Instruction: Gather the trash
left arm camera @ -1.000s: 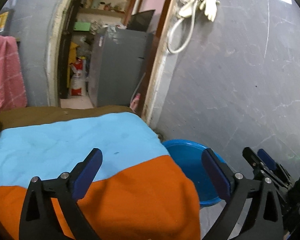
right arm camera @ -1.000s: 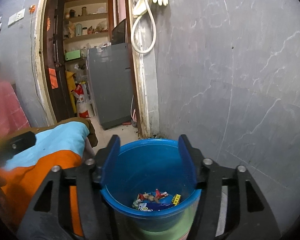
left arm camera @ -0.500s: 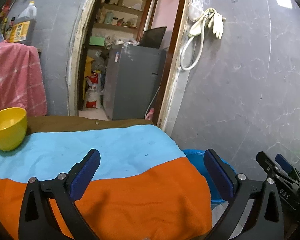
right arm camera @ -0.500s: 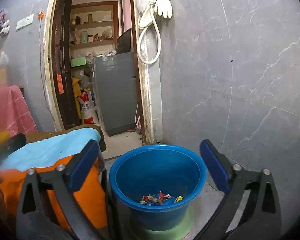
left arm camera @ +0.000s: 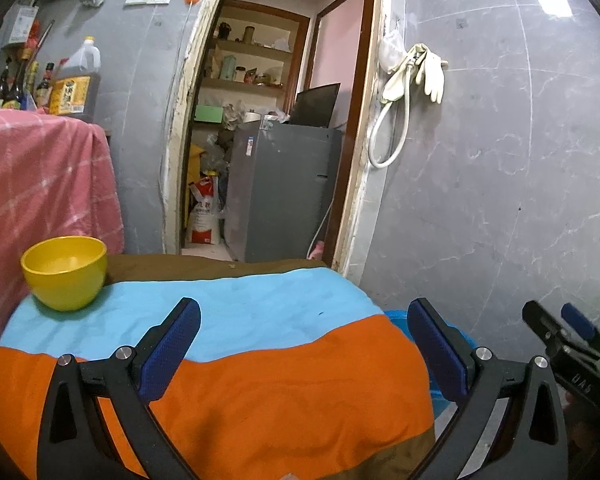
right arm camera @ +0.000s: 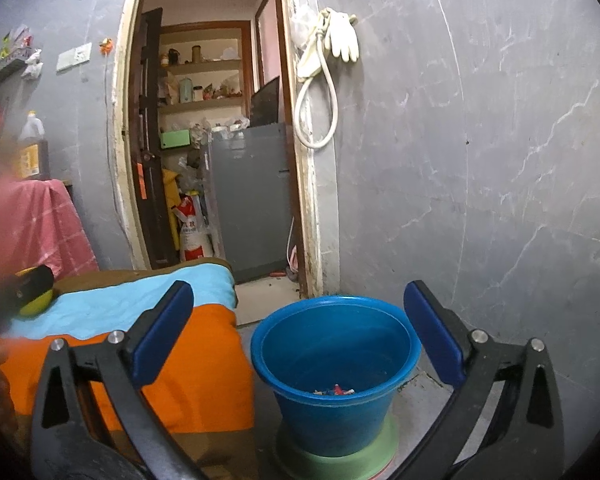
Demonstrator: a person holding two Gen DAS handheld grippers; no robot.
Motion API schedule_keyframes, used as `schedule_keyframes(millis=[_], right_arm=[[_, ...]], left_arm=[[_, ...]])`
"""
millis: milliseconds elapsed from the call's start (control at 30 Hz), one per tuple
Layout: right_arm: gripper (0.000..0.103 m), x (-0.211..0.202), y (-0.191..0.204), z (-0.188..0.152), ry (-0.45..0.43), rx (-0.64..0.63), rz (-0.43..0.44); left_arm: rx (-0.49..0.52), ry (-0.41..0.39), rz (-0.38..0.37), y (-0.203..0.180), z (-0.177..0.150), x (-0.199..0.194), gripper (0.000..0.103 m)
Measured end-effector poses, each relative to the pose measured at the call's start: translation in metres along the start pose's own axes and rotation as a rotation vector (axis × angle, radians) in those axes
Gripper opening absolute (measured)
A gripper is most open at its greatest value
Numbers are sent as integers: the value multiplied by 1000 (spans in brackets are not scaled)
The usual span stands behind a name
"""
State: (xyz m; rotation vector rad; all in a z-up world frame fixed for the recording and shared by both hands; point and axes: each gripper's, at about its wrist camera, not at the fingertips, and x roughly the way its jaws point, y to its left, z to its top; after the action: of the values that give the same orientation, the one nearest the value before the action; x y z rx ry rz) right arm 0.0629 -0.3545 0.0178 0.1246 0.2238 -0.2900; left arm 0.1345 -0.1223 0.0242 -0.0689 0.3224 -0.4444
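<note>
Trash point(right arm camera: 334, 390), a few small colourful scraps, lies at the bottom of the blue bucket point(right arm camera: 336, 364), which stands on a pale green base point(right arm camera: 340, 456) on the floor. In the right wrist view the bucket sits between the two fingers of the right gripper point(right arm camera: 298, 322) and beyond their tips; neither finger touches it. The right jaws are spread wide and hold nothing. To the left of the left finger is the table, covered by an orange and light blue cloth point(right arm camera: 204, 360).

The left gripper point(left arm camera: 303, 338) is likewise spread wide with nothing between its blue pads point(left arm camera: 168, 350). It hangs above the cloth point(left arm camera: 260, 384) without touching it. A yellow bowl point(left arm camera: 65, 272) stands on the blue part of the cloth, ahead of and to the left of the left finger. A sliver of the bucket's rim point(left arm camera: 396, 316) shows just past the cloth's edge, beside the right finger. The other gripper point(left arm camera: 568, 344) appears at the far right, well outside the jaws.
</note>
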Motion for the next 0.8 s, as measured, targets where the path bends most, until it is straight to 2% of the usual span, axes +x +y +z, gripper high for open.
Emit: schedule_keyframes(millis=[133, 600, 800], right_arm=[[103, -17, 9, -2, -20, -5, 10], [103, -57, 37, -19, -37, -22, 68], [103, -70, 50, -28, -30, -29, 96]], left_arm=[[15, -2, 33, 6, -8, -15, 102], [-40, -20, 161, 41, -35, -74, 102], [-22, -19, 177, 47, -45, -94, 102]])
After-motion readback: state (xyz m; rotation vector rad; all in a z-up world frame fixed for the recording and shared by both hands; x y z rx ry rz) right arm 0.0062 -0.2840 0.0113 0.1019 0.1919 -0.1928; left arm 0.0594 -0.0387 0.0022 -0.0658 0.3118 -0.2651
